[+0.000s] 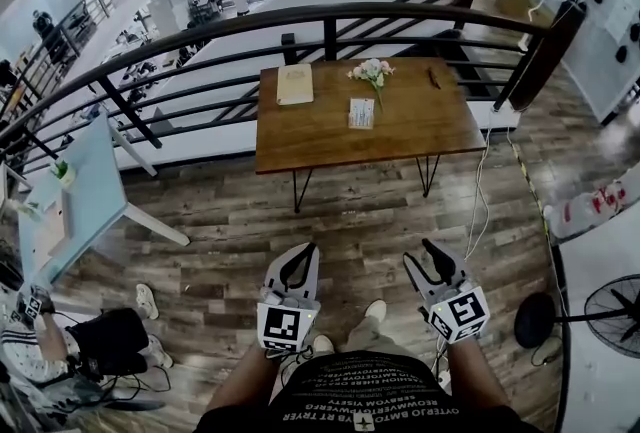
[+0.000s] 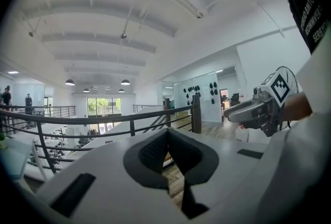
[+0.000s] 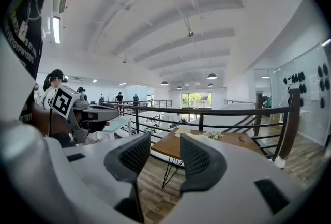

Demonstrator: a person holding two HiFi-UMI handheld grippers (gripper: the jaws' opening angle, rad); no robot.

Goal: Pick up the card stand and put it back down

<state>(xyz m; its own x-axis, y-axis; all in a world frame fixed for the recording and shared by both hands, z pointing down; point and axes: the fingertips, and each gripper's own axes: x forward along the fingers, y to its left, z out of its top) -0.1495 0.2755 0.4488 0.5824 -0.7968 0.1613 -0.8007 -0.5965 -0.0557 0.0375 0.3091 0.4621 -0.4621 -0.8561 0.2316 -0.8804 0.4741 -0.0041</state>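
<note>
The card stand (image 1: 361,113) is a small white upright card near the middle of the wooden table (image 1: 320,136), far ahead of both grippers. My left gripper (image 1: 303,251) hangs low in front of the person's body with its fingertips together and nothing between them; in the left gripper view (image 2: 166,132) the dark pads meet at the tip. My right gripper (image 1: 420,253) is beside it, open and empty, and a clear gap shows between its pads in the right gripper view (image 3: 165,145). Both are over the wood floor, well short of the table.
On the table also lie a tan notebook (image 1: 295,84), a small bunch of flowers (image 1: 372,72) just behind the card stand, and a dark pen (image 1: 433,77). A black railing (image 1: 330,21) runs behind the table. A light blue table (image 1: 80,201) stands left, a fan (image 1: 615,316) right.
</note>
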